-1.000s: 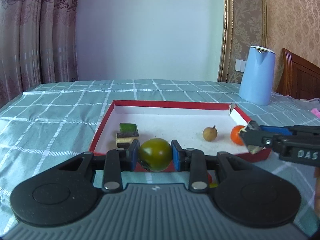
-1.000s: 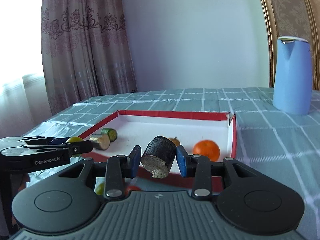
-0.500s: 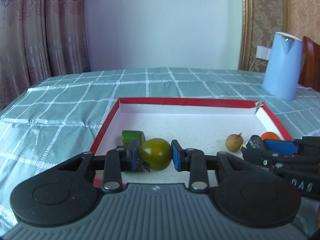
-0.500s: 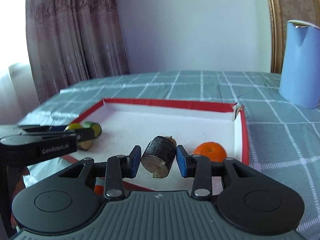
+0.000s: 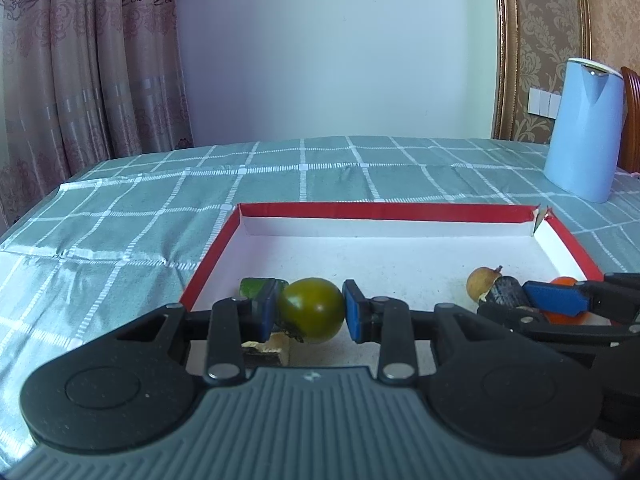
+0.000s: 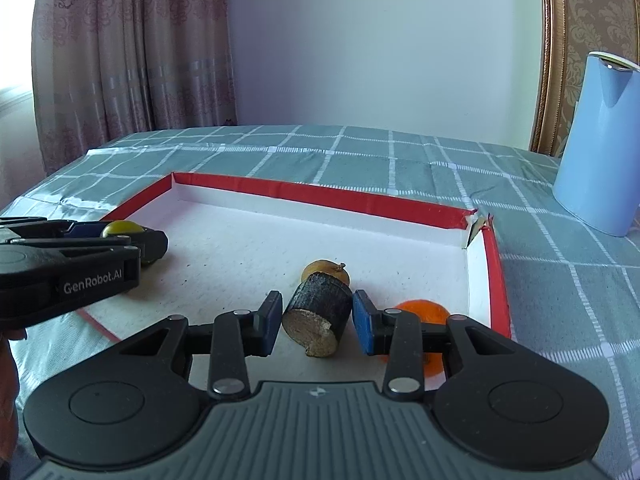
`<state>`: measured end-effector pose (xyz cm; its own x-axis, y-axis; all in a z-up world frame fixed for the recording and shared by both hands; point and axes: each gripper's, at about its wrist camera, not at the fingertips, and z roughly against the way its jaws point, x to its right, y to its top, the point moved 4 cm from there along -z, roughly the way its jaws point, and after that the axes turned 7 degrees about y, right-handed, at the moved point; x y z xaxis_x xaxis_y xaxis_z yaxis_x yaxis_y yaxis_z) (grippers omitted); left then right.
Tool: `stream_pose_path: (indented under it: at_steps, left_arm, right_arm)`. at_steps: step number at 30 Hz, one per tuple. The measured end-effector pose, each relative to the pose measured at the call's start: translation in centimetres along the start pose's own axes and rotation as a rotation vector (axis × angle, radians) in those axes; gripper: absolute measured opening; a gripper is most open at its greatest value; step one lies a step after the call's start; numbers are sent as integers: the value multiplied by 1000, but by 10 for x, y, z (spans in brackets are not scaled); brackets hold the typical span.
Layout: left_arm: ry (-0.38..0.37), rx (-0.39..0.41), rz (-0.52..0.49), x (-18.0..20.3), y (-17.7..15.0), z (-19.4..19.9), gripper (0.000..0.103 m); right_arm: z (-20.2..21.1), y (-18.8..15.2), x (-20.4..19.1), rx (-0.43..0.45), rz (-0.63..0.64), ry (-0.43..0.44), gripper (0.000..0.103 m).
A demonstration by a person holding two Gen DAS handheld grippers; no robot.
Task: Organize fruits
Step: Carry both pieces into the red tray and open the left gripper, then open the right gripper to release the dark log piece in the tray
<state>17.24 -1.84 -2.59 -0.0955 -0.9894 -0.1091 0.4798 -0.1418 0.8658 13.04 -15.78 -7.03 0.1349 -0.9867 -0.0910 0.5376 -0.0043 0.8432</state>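
The red-rimmed tray (image 5: 400,211) has a wide bare floor ahead. Left tongs (image 5: 310,311) grip a glossy green tomato (image 5: 312,309); right tongs (image 6: 318,317) grip a dark cylinder chunk (image 6: 320,312).

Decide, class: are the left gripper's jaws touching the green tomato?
Touching. The left wrist view shows both blue pads of the left gripper pressed against the sides of the green tomato, with no gap, above the red-rimmed tray.

Matching black grippers w/ blue pads

Left gripper (image 5: 310,311) had grey ribbed housing, silver screws; right gripper (image 6: 317,317) same, "GenRobot.AI" printed on left's side.
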Motion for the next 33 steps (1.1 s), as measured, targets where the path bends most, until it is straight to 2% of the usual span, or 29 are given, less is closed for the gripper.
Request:
stream_pose_path:
  at_steps: [11,13,15,19,20,21,23,30,33]
  left_arm:
    - [53,-4,-58,19,2,-13,32]
    - [48,-4,-58,20,2,-13,37]
    - [42,-4,-61,22,2,-14,51]
    - [47,-2,-74,24,1,-14,59]
    - [47,-3,-71,24,1,-14,63]
    - [51,-10,-65,23,1,-15,72]
    - [49,-28,-45,19,0,-18,80]
    - [51,-38,-27,15,-2,-19,88]
    - [50,-41,-6,11,-2,-18,91]
  right_arm:
    - [1,1,2,-8,-32,3,37]
    - [1,0,2,-7,-31,4,37]
    - [1,1,2,-7,-32,4,37]
    - [1,0,2,-7,-34,5,37]
    - [2,0,3,-7,-38,6,37]
    - [2,0,3,-6,-45,6,38]
    - [2,0,4,-7,-48,8,38]
    - [1,-2,2,-18,-17,-12,40]
    - [3,-2,2,-9,-16,-2,49]
